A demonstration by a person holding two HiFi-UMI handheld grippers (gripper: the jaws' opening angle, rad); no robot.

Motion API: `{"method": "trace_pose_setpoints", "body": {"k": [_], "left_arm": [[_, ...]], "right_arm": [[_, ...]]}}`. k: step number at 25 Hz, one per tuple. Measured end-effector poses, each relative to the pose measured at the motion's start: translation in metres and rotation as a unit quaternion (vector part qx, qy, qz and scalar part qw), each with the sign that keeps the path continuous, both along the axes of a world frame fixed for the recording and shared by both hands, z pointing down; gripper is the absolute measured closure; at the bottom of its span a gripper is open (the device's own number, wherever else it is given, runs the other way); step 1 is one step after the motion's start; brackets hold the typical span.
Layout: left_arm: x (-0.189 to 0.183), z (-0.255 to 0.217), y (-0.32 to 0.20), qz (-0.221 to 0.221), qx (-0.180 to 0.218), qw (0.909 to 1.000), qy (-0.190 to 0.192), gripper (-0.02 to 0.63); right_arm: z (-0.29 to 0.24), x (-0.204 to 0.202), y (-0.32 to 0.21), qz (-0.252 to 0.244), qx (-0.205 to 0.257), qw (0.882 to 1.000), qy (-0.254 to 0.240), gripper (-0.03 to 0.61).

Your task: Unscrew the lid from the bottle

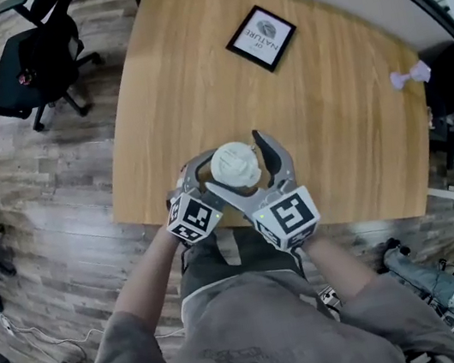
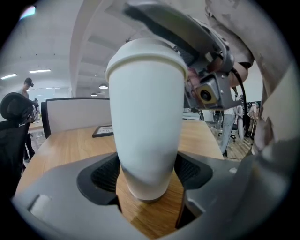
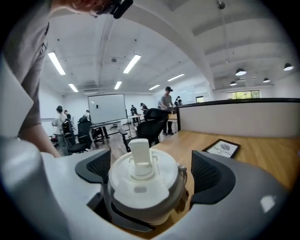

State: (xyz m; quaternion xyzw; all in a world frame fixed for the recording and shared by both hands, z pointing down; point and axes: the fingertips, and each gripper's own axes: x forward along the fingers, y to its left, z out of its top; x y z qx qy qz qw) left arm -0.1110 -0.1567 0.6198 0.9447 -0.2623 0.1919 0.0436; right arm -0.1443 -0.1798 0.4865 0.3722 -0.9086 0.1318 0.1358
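Observation:
A white bottle (image 2: 147, 117) stands upright on the wooden table (image 1: 350, 137) near its front edge, straight below me. Its white lid (image 1: 234, 164) has a flip spout (image 3: 140, 154) on top. My left gripper (image 2: 149, 176) is shut on the lower part of the bottle's body, with a pad pressing on each side. My right gripper (image 3: 150, 171) is up at the lid (image 3: 140, 187), which sits between its jaws. It stands open: the right pad (image 3: 208, 173) is clear of the lid, and the left pad (image 3: 98, 168) is close beside it.
A black-framed picture (image 1: 261, 37) lies flat further back on the table. A small pale object (image 1: 410, 76) sits at the table's right edge. A black office chair (image 1: 31, 58) stands on the floor to the left. Several people and desks show far off in the right gripper view.

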Motion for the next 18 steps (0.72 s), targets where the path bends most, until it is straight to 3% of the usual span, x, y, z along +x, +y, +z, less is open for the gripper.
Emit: {"method": "trace_pose_setpoints", "body": {"k": [4,10,14,18], "left_arm": [[0.001,0.0,0.0,-0.005,-0.005,1.0,0.001,0.254],[0.0,0.0,0.001,-0.017,-0.008,0.9998,0.001,0.255],[0.0,0.0,0.001,-0.016,-0.006,0.9998,0.004,0.255],[0.0,-0.002,0.001,-0.007,-0.006,0.9999,0.007,0.256]], "right_arm": [[0.009,0.001,-0.001,0.069,0.009,0.997,0.023,0.046],[0.018,-0.002,-0.005,0.073,0.012,0.996,0.04,0.05],[0.019,-0.006,-0.004,0.046,0.018,0.998,0.038,0.058],[0.017,-0.013,0.001,-0.04,0.02,0.999,0.016,0.061]]}}
